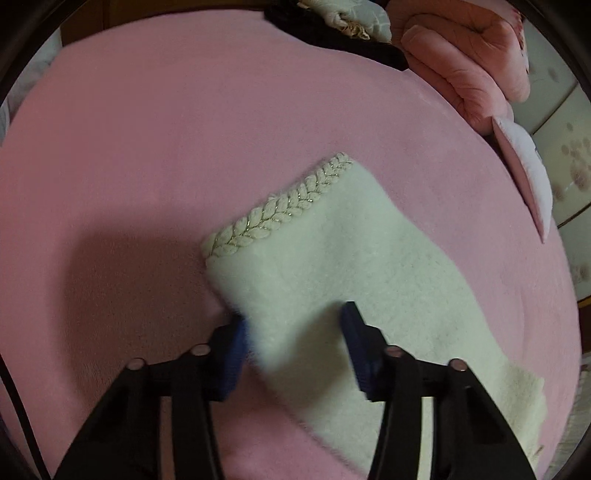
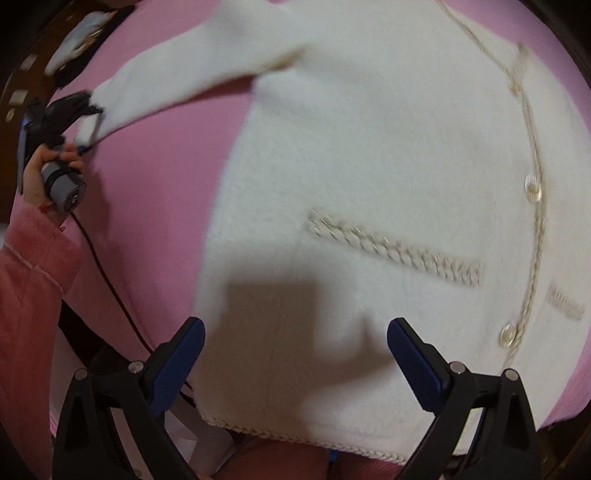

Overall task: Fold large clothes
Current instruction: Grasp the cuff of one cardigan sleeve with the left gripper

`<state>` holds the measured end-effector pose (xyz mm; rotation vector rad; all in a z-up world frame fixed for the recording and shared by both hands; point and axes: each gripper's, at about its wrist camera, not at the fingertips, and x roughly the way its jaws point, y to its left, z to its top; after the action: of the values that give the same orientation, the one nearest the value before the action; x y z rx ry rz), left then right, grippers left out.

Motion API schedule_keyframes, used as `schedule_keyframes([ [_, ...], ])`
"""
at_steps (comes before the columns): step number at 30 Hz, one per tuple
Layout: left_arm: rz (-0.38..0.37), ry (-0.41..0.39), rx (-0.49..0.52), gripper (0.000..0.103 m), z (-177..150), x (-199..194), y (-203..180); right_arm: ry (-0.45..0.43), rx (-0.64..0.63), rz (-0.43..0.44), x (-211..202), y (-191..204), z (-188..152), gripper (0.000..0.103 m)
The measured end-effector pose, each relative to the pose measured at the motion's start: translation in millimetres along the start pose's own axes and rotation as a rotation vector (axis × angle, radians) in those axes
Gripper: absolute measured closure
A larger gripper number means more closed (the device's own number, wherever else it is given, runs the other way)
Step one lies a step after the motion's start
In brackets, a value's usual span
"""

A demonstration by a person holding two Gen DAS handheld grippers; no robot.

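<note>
Cardigan: white, fluffy, spread front-up on the pink blanket, buttons and braid trim facing up, hem toward the person. One sleeve runs out to the side, flat on the blanket, braided cuff at its end.

Left gripper: down over the sleeve just behind the cuff, jaws partly closed and straddling the sleeve width. One blue pad sits at the sleeve edge, the other on top of the fabric. Fabric is between the pads, but I can't see it pinched; reads as not yet clamped. The right wrist view shows the same gripper at the sleeve end, with the person's hand on its handle.

Right gripper: jaws wide, empty, hovering over the lower body of the cardigan near the hem. No contact that I can make out; that view is blurred.

Step, as I judge it: start of the fold, taking the sleeve to bring it in over the body. Nothing looks folded yet.

Next move needs: left pads to close fully on the sleeve, then lift and carry it across the front without dragging the body. Right should pin or grip the body near the hem so the cardigan doesn't slide on the blanket.

Other clothes are piled at the far edge.
</note>
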<state>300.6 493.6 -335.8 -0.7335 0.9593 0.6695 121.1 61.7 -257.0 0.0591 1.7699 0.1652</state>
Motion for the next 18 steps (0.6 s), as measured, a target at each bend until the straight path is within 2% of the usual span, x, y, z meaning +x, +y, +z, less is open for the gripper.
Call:
schedule_keyframes([
  [2, 0.008, -0.029, -0.011, 0.083, 2.9, -2.9, -1.1, -0.006, 0.036, 0.006, -3.8, -14.8, 2.9, 0.007],
  [4, -0.015, -0.070, -0.045, 0.092, -0.7, -17.9, 0.9, -0.038, 0.063, 0.006, -12.5, -30.1, 6.5, 0.008],
  [7, -0.143, -0.144, -0.115, 0.096, 1.5, -45.5, 2.5, -0.102, 0.087, 0.001, -27.9, -50.3, 12.1, 0.008],
  [9, -0.182, -0.160, -0.113, 0.098, 0.5, -60.1, -5.1, -0.153, 0.085, -0.028, -39.8, -64.0, 15.7, 0.008],
  [12, -0.286, -0.196, -0.030, 0.099, -8.7, -97.1, -38.3, -0.216, 0.091, -0.057, -55.2, -81.7, 18.1, 0.009],
  [14, -0.313, -0.221, 0.049, 0.099, -20.4, -122.2, -60.7, -0.244, 0.120, -0.062, -65.6, -96.0, 19.1, 0.009],
  [16, -0.263, -0.247, 0.133, 0.099, -26.4, -134.4, -87.2, -0.258, 0.154, -0.052, -74.9, -107.0, 19.9, 0.009],
  [18, -0.171, -0.209, 0.149, 0.095, -34.7, -129.5, -106.5, -0.271, 0.178, -0.050, -76.5, -120.6, 20.3, 0.009],
])
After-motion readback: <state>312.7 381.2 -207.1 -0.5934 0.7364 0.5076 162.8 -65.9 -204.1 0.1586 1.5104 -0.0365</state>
